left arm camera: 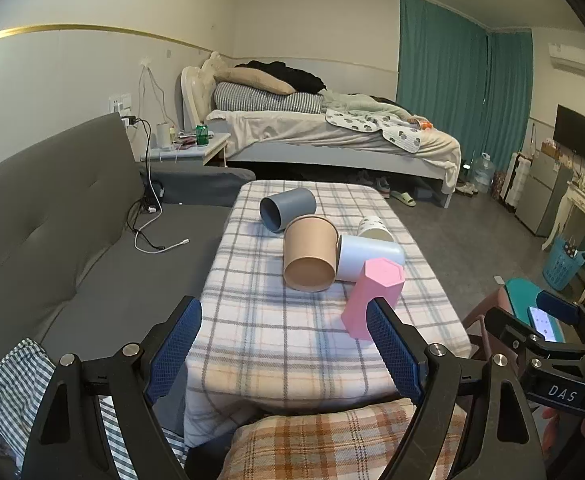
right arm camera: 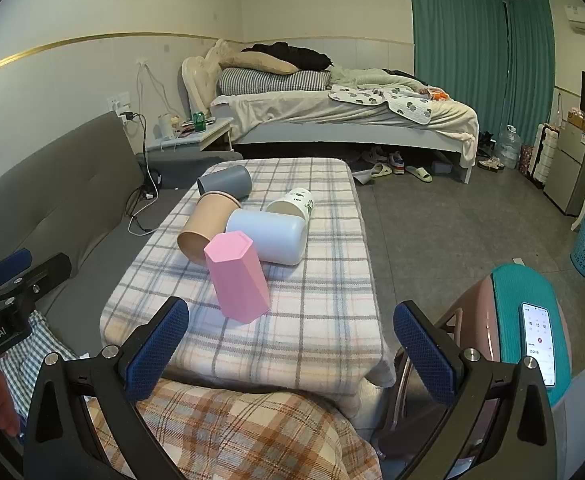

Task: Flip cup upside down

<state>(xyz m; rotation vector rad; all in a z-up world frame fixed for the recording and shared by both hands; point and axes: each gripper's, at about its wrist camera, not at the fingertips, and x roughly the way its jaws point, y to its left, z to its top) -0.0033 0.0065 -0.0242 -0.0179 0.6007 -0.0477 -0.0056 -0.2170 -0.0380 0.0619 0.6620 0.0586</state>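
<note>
Currently both the left gripper (left arm camera: 284, 354) and the right gripper (right arm camera: 290, 346) hang back at the near edge of the worktop (right arm camera: 324, 320), jaws spread wide and empty. Pink cup (right arm camera: 236, 278) stands closed end up nearest them; tan cup (right arm camera: 204, 226), pale blue cup (right arm camera: 268, 236) and grey cup (right arm camera: 226, 185) lie sideways, apparently left to flip

The near part of the bench (right arm camera: 292, 344) is bare cloth in front of the pink cup (right arm camera: 237, 278). Behind it, four cups lie crowded together. A sofa (left arm camera: 92, 240) sits along the left side, with open floor (right arm camera: 452, 220) to the right.
</note>
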